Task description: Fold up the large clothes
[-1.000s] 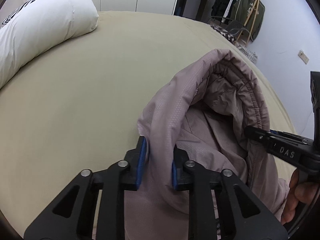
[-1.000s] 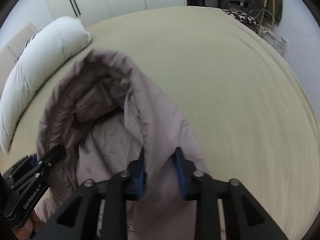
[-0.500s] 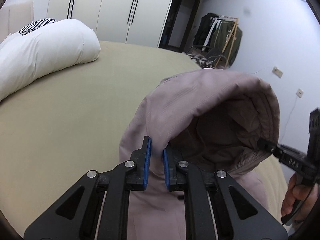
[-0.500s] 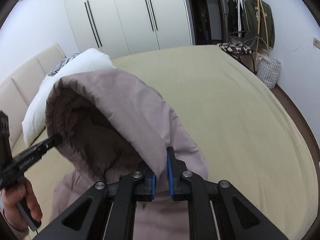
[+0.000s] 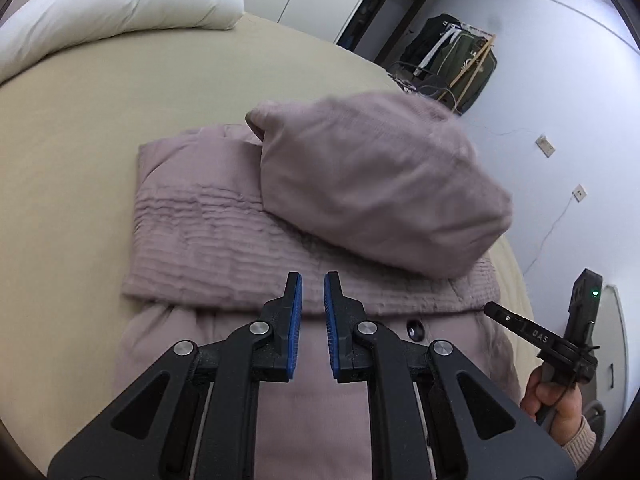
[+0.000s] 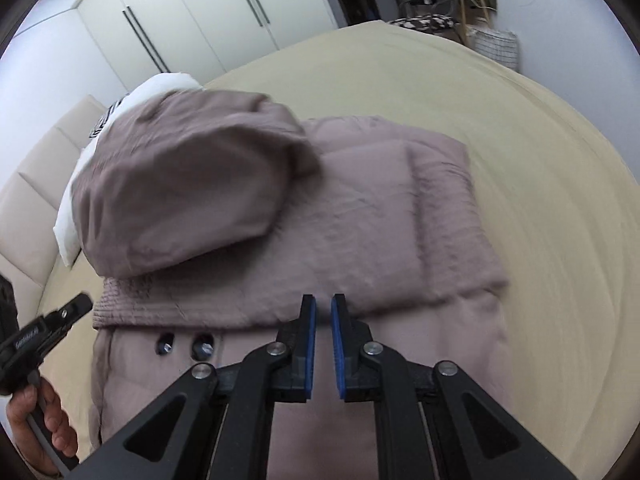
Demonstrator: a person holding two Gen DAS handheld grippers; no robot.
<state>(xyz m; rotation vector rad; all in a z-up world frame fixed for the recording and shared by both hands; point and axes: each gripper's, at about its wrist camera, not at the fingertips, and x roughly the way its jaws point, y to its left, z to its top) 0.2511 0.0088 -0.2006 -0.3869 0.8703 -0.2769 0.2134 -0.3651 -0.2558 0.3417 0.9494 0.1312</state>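
Observation:
A mauve quilted jacket (image 5: 200,240) (image 6: 400,220) lies folded on the beige bed (image 5: 60,160). Its hood (image 5: 372,184) (image 6: 188,192), blurred, is turned over on top of the folded body. Two snap buttons (image 6: 202,347) show near the front edge. My left gripper (image 5: 312,280) hovers above the near fold, its blue pads almost together with no fabric between them. My right gripper (image 6: 323,300) stands the same way above the fold, with nothing in it. Each also shows in the other's view: the right gripper (image 5: 492,308) held in a hand, the left gripper (image 6: 82,304) at the lower left.
A white pillow (image 5: 120,0) lies at the far left of the bed, by a beige headboard (image 6: 28,200). White wardrobe doors (image 6: 180,20) stand behind. A clothes rack (image 5: 452,60) and a wire basket (image 6: 496,46) stand beyond the bed's far right side.
Both grippers were clamped on the sides of the raised hood. The hood now lies flipped over onto the folded body, out of both jaws, and both hands have drawn back towards the near edge.

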